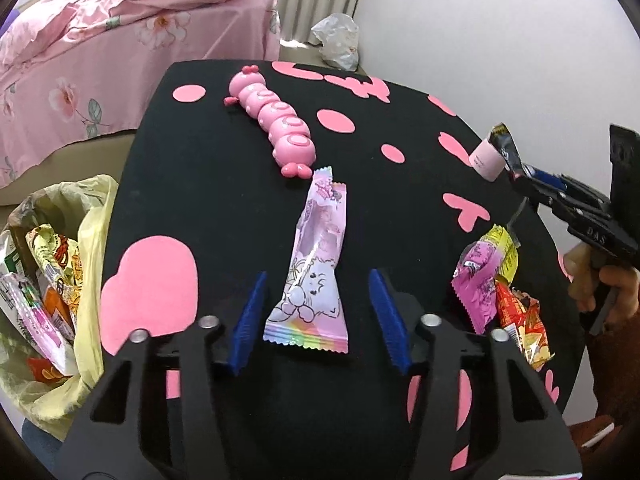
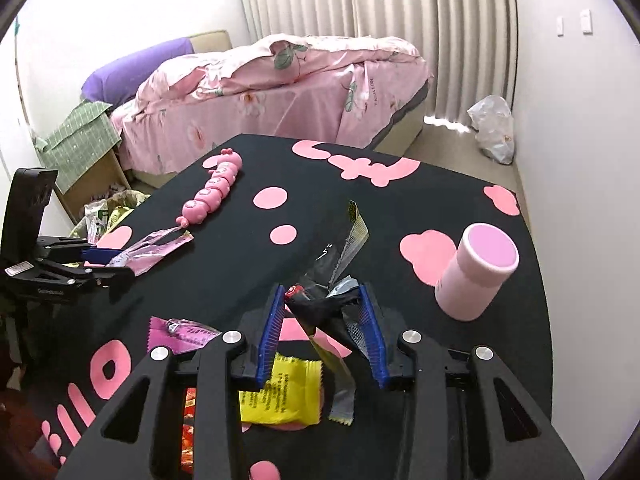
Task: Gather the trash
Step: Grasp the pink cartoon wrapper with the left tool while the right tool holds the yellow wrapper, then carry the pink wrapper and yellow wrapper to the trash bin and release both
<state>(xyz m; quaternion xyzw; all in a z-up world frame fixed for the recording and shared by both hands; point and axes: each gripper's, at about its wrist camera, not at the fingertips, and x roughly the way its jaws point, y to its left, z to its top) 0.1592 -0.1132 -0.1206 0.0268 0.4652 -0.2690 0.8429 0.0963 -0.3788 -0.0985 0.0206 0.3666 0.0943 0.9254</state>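
Observation:
A long pink wrapper (image 1: 316, 264) printed with a cartoon cat lies flat on the black table (image 1: 200, 168). My left gripper (image 1: 318, 276) straddles its near end, with a gap between each blue pad and the wrapper, so it is open. My right gripper (image 2: 322, 290) is shut on a crumpled black-and-silver wrapper (image 2: 320, 304), lifted above the table at the right (image 1: 504, 140). Below it lie a yellow wrapper (image 2: 280, 396), a magenta wrapper (image 2: 184, 336) and a red wrapper (image 1: 520, 320).
A yellow trash bag (image 1: 92, 220) holding several wrappers hangs off the table's left edge. A pink caterpillar toy (image 1: 272, 120) lies at the far side. A pink cylinder bottle (image 2: 476, 272) stands at the right. A bed (image 2: 280, 92) and a white bag (image 2: 492, 128) lie beyond.

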